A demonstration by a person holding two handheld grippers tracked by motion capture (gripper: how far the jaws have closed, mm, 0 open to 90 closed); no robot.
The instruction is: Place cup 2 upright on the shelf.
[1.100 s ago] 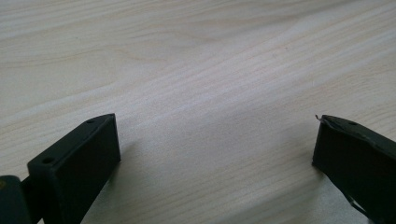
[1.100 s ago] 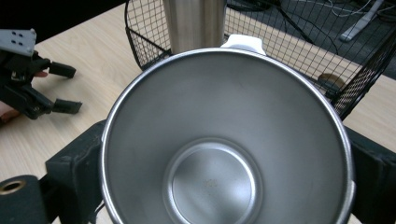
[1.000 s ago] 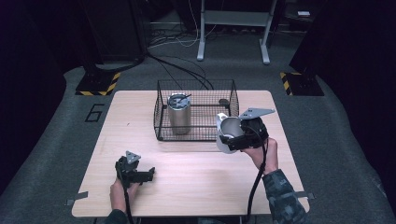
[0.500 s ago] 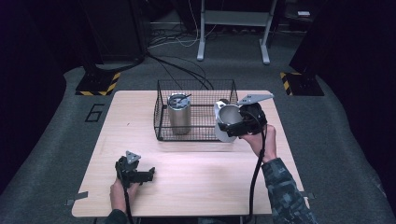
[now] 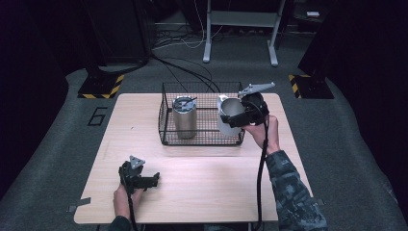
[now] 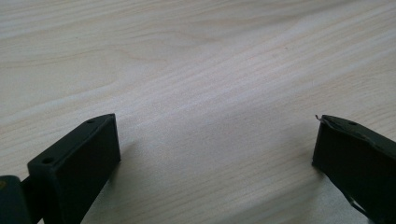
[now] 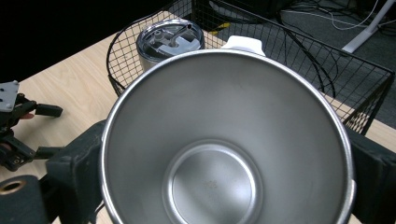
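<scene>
My right gripper point(image 5: 235, 117) is shut on an open steel cup point(image 5: 229, 115), held tilted over the right end of the black wire basket point(image 5: 165, 126). The right gripper view looks straight down into the empty cup point(image 7: 219, 140), one jaw on each side of it. A white piece point(image 7: 243, 43) shows at the cup's far rim. A lidded steel tumbler point(image 5: 184, 117) stands upright in the basket's left half; its lid point(image 7: 170, 39) shows past the cup. My left gripper point(image 5: 144, 180) rests low on the table near the front left, open, its jaws point(image 6: 215, 154) wide apart over bare wood.
The light wooden table point(image 5: 202, 178) has free room in front of the basket. Beyond the table, cables point(image 5: 183, 67) and a metal stand point(image 5: 240, 29) are on the grey floor, with yellow-black striped blocks point(image 5: 101, 86) at the far corners.
My right gripper has carried the cup up and away from me, from the basket's front right corner to over its right end. The left gripper has not moved.
</scene>
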